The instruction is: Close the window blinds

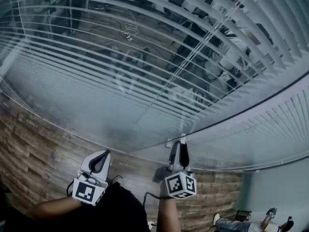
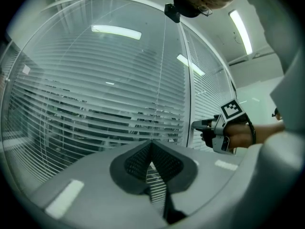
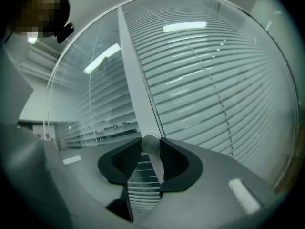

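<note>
While the window blinds point(image 1: 145, 57) fill the upper two-thirds of the head view behind glass, the slats on the large left pane stand tilted apart, with dark shapes showing through the gaps. Those on the pane at lower right look paler and closer together. Wood-plank floor point(image 1: 38, 144) runs across the lower left of the frame. A pale upright post point(image 3: 136, 80) divides the two panes, rising from centre toward upper left in the right gripper view.

At bottom centre of the head view, the right hand-held gripper point(image 1: 179, 144) points at the seam where the panes meet. Its jaws are clamped at a middling width on a small round grey knob point(image 3: 150, 142) on that post, one pad on each side. Just left of it, the left hand-held gripper point(image 1: 102, 154) is held off from the glass, its jaw tips pressed together with nothing between them. A thin cord point(image 2: 161, 80) hangs straight down at the left pane, above centre in the left gripper view.
</note>
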`<act>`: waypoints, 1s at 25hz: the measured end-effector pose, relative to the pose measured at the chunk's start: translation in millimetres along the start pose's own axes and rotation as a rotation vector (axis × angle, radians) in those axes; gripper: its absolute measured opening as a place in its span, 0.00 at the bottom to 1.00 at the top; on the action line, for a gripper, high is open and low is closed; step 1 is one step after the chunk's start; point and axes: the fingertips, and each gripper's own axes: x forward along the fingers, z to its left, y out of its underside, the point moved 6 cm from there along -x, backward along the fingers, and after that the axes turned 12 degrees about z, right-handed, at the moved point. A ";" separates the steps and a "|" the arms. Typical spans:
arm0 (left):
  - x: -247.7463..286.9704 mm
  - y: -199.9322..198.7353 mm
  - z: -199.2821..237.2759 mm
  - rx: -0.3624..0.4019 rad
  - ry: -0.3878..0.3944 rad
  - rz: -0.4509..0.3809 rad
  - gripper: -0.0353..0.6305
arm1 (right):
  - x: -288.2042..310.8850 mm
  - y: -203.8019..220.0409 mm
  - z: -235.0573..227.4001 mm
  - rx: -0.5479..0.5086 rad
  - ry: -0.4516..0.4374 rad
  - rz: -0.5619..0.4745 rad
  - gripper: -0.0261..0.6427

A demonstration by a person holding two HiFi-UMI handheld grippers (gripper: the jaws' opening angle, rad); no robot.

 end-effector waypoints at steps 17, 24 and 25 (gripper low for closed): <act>1.7 2.1 -2.0 0.003 0.009 -0.009 0.06 | 6.7 5.8 26.8 -1.073 0.360 0.123 0.29; -6.9 -1.5 -3.6 -0.010 -0.009 -0.002 0.06 | -0.2 -2.3 23.2 -0.920 0.336 0.078 0.23; -8.2 -1.5 -3.3 -0.012 -0.013 0.005 0.06 | -1.7 -4.4 21.6 -0.823 0.294 0.072 0.23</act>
